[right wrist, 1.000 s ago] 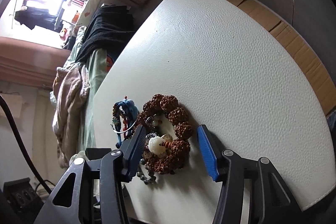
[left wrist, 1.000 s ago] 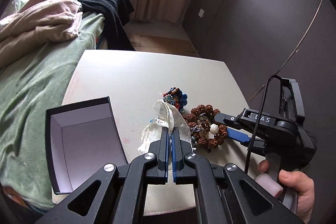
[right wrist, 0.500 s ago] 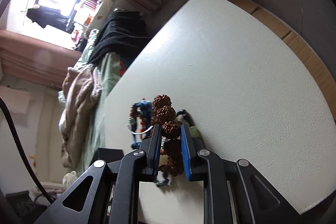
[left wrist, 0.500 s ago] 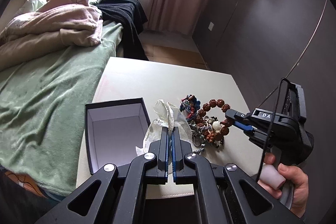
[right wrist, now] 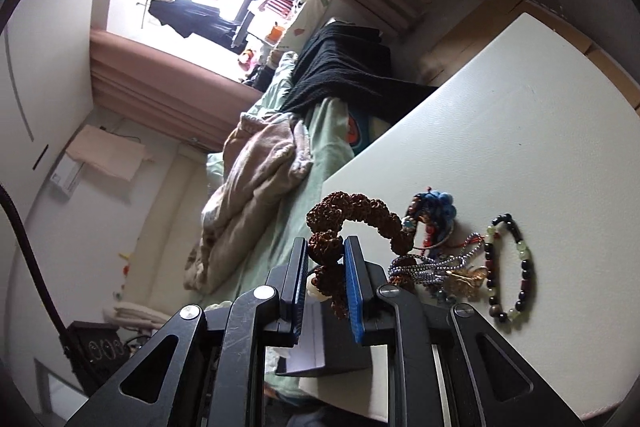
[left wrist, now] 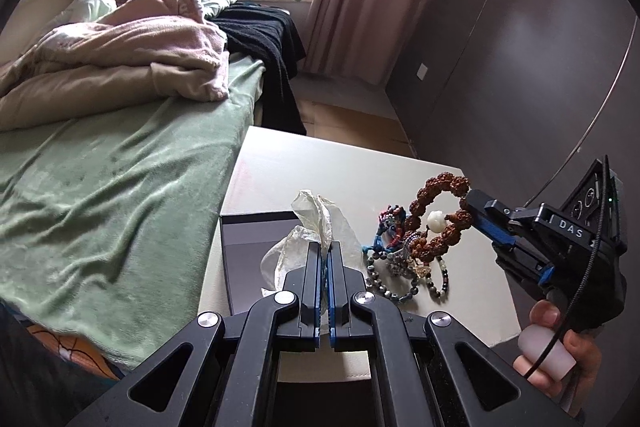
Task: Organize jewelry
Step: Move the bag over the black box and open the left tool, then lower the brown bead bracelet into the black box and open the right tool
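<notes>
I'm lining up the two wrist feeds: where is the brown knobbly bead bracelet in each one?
Left wrist: brown bead bracelet hangs right of centre, clamped in the right gripper, above the table.
Right wrist: brown bead bracelet at lower centre, pinched at the right gripper.
Shared landmark: the blue beaded piece lying beside it.

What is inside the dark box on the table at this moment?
The dark box shows only bare grey lining. The sheer pouch and the left gripper, shut on it, cover its right part, so that corner cannot be checked.
</notes>
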